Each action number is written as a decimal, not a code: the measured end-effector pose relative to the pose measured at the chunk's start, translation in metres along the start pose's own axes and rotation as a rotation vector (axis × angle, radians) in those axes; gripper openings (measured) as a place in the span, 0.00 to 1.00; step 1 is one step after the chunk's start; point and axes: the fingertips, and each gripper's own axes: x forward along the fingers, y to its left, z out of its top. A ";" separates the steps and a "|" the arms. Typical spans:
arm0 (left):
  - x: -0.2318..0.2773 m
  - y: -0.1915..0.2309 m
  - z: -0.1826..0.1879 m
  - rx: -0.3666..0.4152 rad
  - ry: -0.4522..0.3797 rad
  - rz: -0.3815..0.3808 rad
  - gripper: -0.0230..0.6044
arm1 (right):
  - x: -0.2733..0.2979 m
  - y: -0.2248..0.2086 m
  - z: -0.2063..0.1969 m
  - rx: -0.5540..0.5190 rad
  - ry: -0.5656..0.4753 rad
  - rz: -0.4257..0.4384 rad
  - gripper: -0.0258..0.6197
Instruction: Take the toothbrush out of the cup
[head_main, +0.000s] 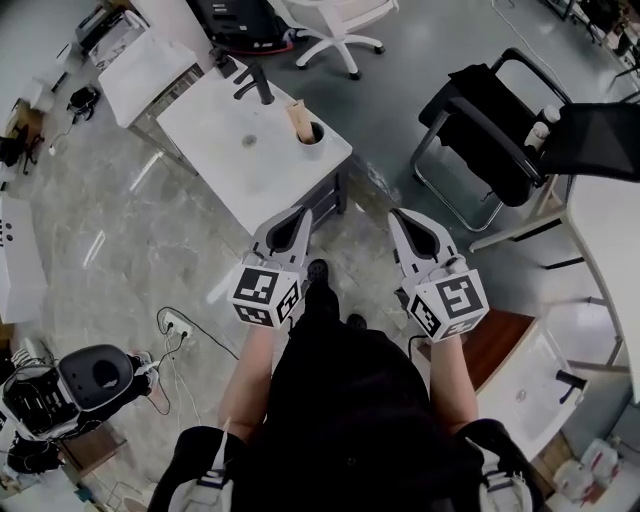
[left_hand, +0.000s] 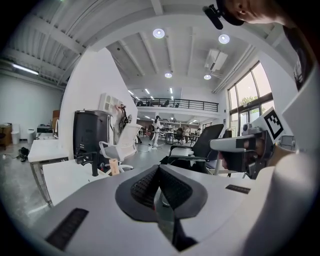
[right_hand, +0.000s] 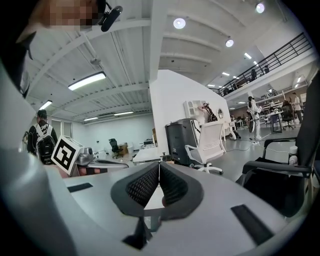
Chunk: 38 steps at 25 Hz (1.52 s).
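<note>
left claw (head_main: 303, 216): jaws fully closed, nothing held.
right claw (head_main: 398, 216): jaws fully closed, nothing held.
cup (head_main: 312, 134): upright on the surface (head_main: 210, 125), near its right edge.
toothbrush (head_main: 297, 120): stands in the cup, leaning on the rim.
relation: the toothbrush lies ahead of both claws, well apart from them and nearer the left claw.
</note>
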 end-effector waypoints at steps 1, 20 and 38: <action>0.006 0.010 0.002 -0.004 -0.002 0.002 0.06 | 0.009 -0.002 0.004 -0.003 0.002 -0.004 0.09; 0.107 0.144 0.006 -0.075 0.028 -0.096 0.07 | 0.153 -0.019 0.021 -0.001 0.069 -0.087 0.09; 0.180 0.198 -0.040 -0.122 0.150 -0.168 0.20 | 0.208 -0.030 -0.006 0.042 0.170 -0.139 0.09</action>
